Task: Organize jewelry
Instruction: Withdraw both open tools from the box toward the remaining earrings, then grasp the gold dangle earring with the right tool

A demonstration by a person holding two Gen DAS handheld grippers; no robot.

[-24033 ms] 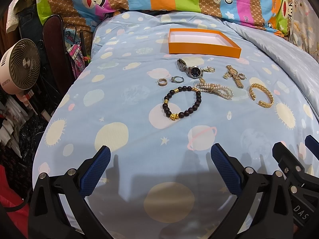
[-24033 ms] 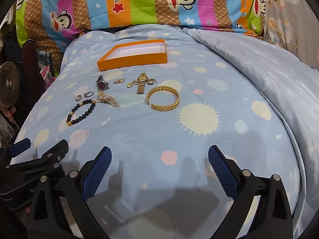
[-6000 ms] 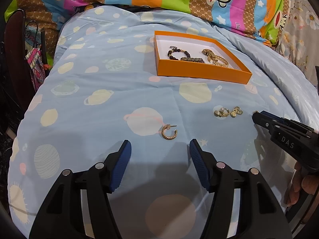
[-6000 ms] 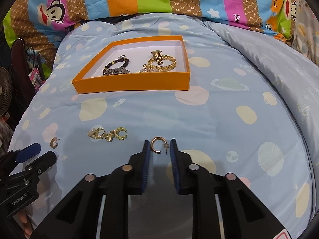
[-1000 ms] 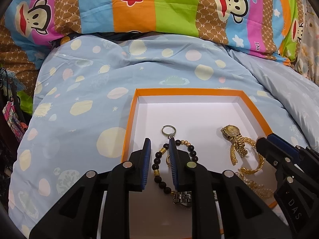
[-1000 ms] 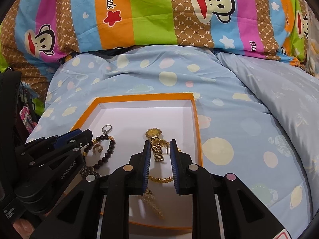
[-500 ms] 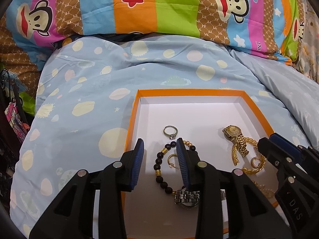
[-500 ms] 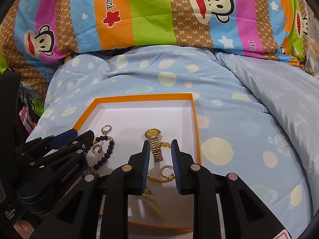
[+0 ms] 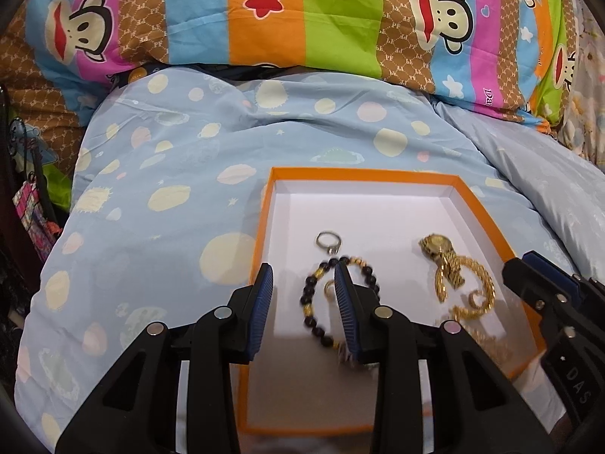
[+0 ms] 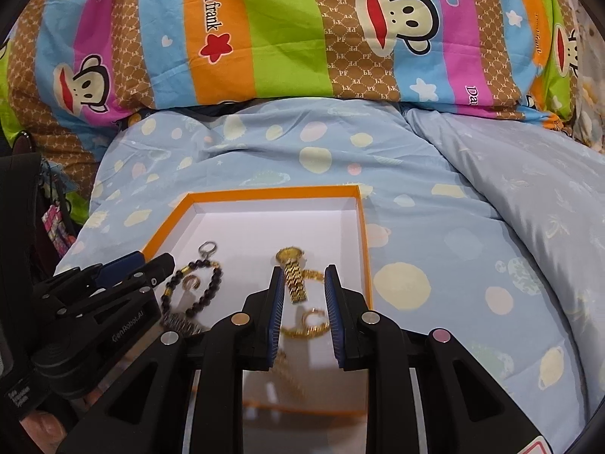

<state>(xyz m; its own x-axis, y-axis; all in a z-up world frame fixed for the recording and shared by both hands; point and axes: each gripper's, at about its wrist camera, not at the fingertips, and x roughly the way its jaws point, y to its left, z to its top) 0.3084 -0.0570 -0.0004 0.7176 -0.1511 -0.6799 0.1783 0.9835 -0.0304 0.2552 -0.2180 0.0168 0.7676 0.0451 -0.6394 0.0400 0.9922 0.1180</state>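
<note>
An orange box with a white floor lies on the bed; it also shows in the right wrist view. Inside lie a silver ring, a dark bead bracelet with a gold hoop earring inside its loop, a gold watch, a gold bangle and a second hoop earring. My left gripper is open and empty above the bracelet. My right gripper is open and empty above the watch band.
The light blue planet-print duvet surrounds the box. A striped monkey-print pillow lies behind it. Dark clutter stands off the bed's left edge. A silver watch lies at the box's near left.
Both grippers have opened wider and released a hoop earring each into the box. Both have drawn back slightly.
</note>
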